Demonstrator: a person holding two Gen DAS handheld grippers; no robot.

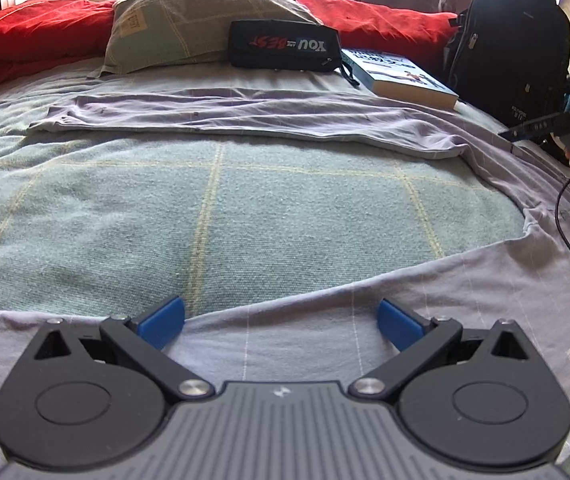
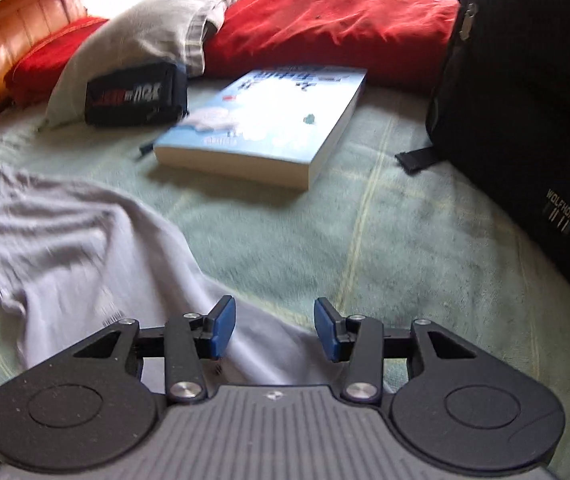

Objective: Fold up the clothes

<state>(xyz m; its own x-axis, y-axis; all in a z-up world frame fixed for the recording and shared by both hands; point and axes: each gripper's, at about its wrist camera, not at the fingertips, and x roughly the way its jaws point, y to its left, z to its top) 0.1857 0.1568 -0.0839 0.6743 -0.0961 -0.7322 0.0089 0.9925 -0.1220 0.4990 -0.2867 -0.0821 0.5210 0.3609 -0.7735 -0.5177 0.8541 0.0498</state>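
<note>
Both your claws hang released over the grey garment on the bed

Your left claw [image 1: 281,326] gapes wide at the frame's bottom, above the garment's [image 1: 245,114] near edge; its far part lies mid-frame, below the pouch [image 1: 285,45] and book [image 1: 401,78]. Your right claw [image 2: 275,330] stands half parted over the cloth at lower left, nothing clamped, backpack [image 2: 525,120] at right

Open stretch of green blanket [image 1: 221,216] mid-bed, ringed by the lavender garment [image 1: 245,116] on the far, right and near sides. Far end blocked: pillow [image 1: 189,20], black pouch [image 1: 285,45] leaning on it, book [image 2: 269,120] lying flat beside, red bedding [image 2: 325,20] behind. Black backpack [image 2: 525,120] walls off the right edge. Bare blanket lane between book and backpack.
</note>
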